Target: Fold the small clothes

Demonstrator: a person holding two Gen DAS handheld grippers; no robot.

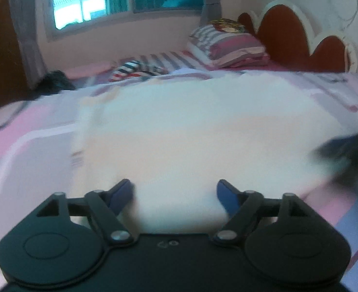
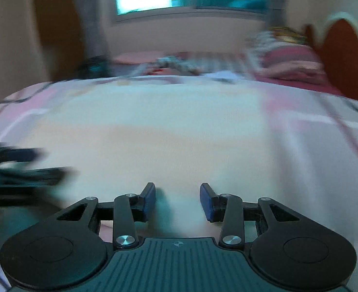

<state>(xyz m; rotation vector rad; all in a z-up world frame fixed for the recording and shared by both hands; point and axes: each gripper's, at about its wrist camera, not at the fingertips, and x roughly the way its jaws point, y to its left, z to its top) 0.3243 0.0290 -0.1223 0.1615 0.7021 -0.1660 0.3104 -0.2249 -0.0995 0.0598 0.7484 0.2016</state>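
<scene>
A pale cream garment lies spread flat on the bed, blurred by motion; it also shows in the right wrist view. My left gripper is open over the garment's near edge, its blue pads wide apart. My right gripper is open too, low over the near edge of the same garment. The right gripper shows as a dark blur at the right of the left wrist view. The left gripper shows as a dark blur at the left of the right wrist view.
The bed has a pink, white and lilac sheet. A striped garment lies at the far side. Striped pillows rest against a red headboard at the far right. A dark object sits at the far left, under a window.
</scene>
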